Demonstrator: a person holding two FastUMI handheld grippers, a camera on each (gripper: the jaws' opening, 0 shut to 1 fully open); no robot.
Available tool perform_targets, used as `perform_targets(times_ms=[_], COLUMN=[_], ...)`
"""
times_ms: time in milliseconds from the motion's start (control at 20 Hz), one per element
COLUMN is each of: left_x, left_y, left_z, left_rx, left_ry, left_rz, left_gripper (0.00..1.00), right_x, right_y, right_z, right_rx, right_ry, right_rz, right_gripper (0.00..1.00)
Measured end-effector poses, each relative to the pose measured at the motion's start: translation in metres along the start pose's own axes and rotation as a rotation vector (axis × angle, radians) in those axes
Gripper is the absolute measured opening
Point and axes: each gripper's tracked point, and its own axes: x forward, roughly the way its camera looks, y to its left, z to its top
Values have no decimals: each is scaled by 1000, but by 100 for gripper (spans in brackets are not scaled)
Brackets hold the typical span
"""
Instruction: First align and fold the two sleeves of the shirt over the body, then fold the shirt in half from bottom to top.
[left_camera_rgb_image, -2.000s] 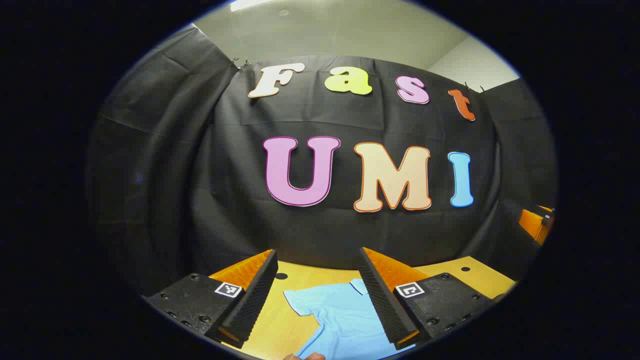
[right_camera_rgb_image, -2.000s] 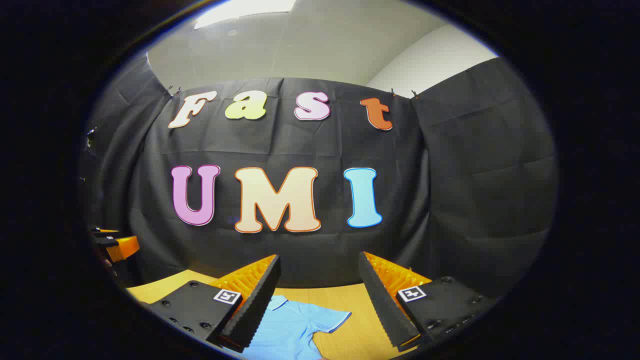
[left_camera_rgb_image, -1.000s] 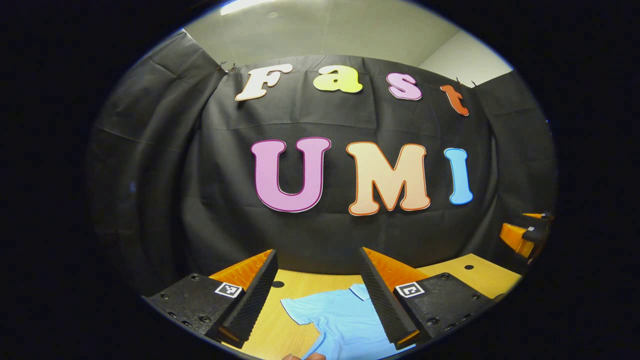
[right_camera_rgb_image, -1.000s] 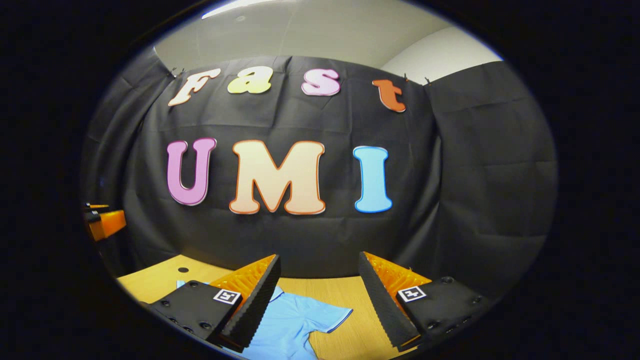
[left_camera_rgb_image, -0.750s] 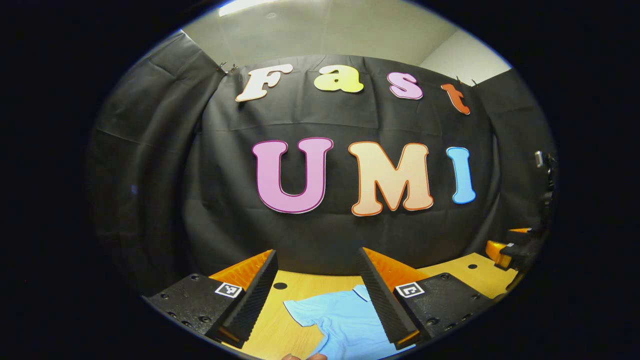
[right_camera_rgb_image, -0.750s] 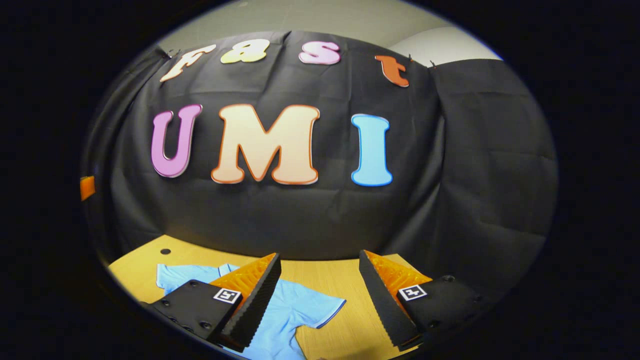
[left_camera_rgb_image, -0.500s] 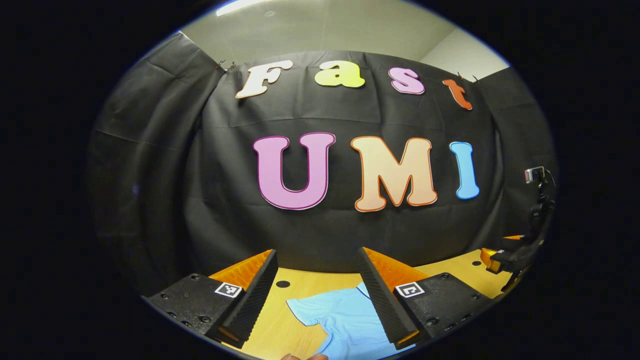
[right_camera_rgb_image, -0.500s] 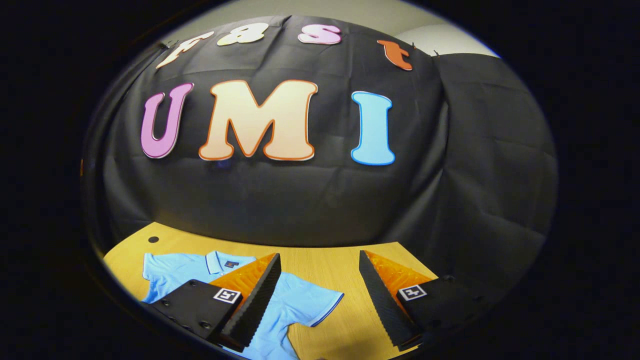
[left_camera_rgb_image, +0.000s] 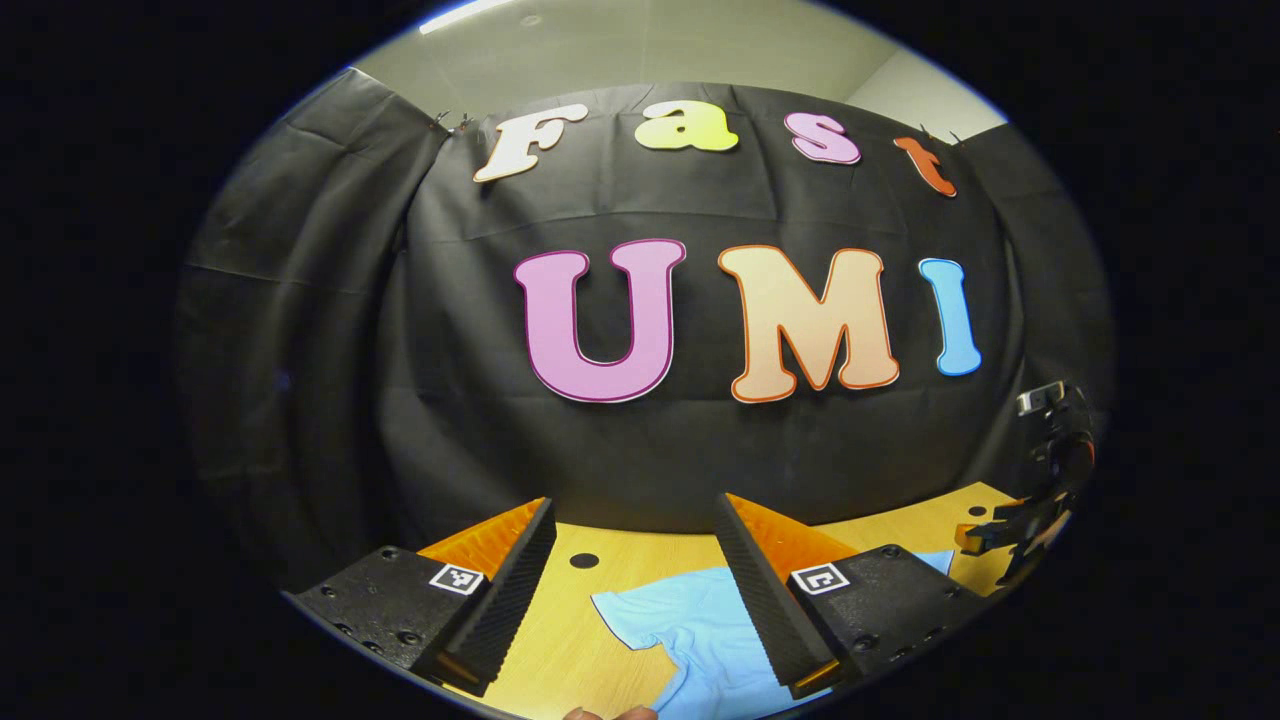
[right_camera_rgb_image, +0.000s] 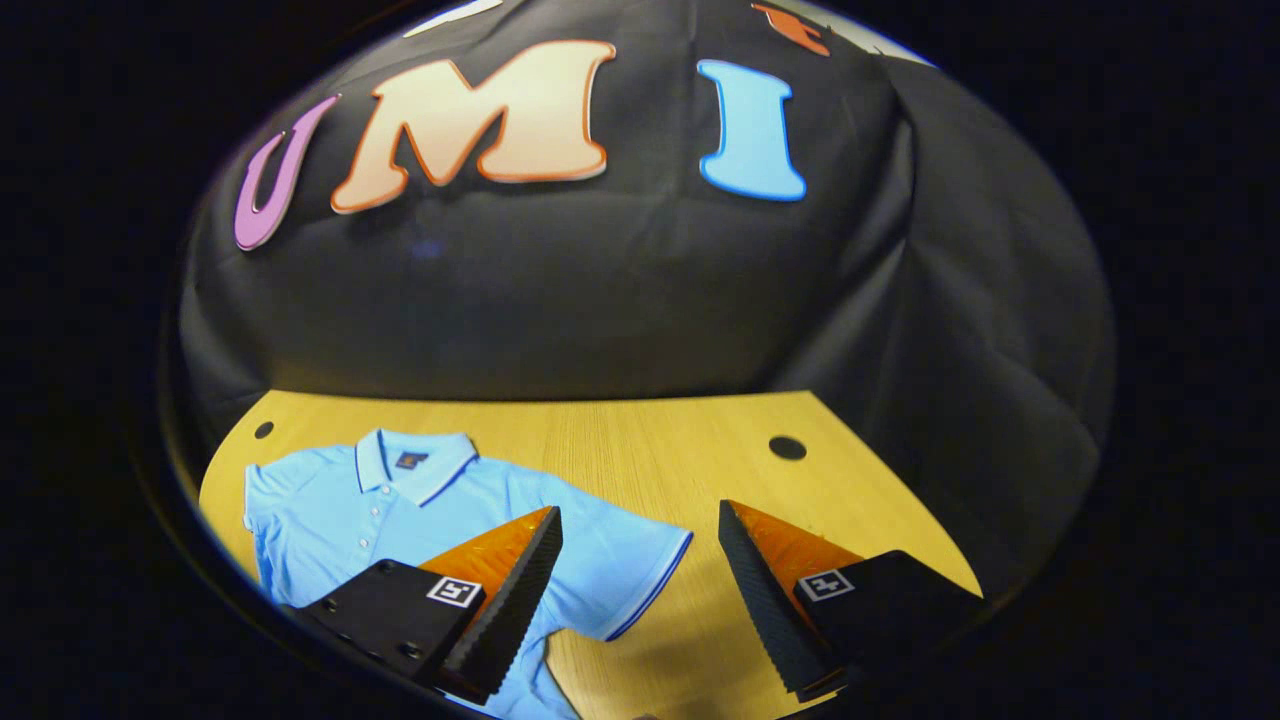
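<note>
Shirt (right_camera_rgb_image: 400, 510) fuller in tilted-down right gripper (right_camera_rgb_image: 640, 590) view

1 shirt (right_camera_rgb_image: 420, 510) on 1 table (right_camera_rgb_image: 620, 440) with 2 holes, perhaps more, and 2 claws.

text: none legible | shirt (right_camera_rgb_image: 350, 510) collar tag: too small to read

The shirt (right_camera_rgb_image: 400, 510) is light blue, with a thin dark blue and white stripe edging the collar (right_camera_rgb_image: 415, 465) and the sleeve cuff (right_camera_rgb_image: 655, 585). A small dark label sits inside the neck. The tabletop (right_camera_rgb_image: 640, 440) is yellowish wood grain with round dark holes (right_camera_rgb_image: 787, 447). The booth wall cloth (right_camera_rgb_image: 600, 290) is black.
</note>
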Motion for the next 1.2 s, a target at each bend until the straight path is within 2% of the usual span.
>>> perform_targets(times_ms=[450,650,800,900,950,1000,1100,1200], left_x=[19,24,27,28,29,28,29,29], left_y=[10,10,5,3,2,0,0,1], left_z=[-24,-25,-28,-29,-29,-31,-33,-36], left_rx=[9,13,16,11,6,2,-3,-9], left_ry=[63,67,71,75,78,82,88,94], left_rz=[22,24,17,12,10,7,4,5], left_gripper=[95,95,95,95,95,95,95,96], right_x=[61,72,73,74,78,76,77,72], right_y=[-4,-5,2,6,6,5,8,17], right_z=[-61,-78,-79,-78,-81,-78,-77,-72], right_rx=[101,91,102,125,131,144,176,198], right_ry=[209,254,254,258,270,267,279,285], right_rz=[-42,-54,-29,-9,-16,-21,-14,2], right_gripper=[99,98,94,95,85,81,53,21])
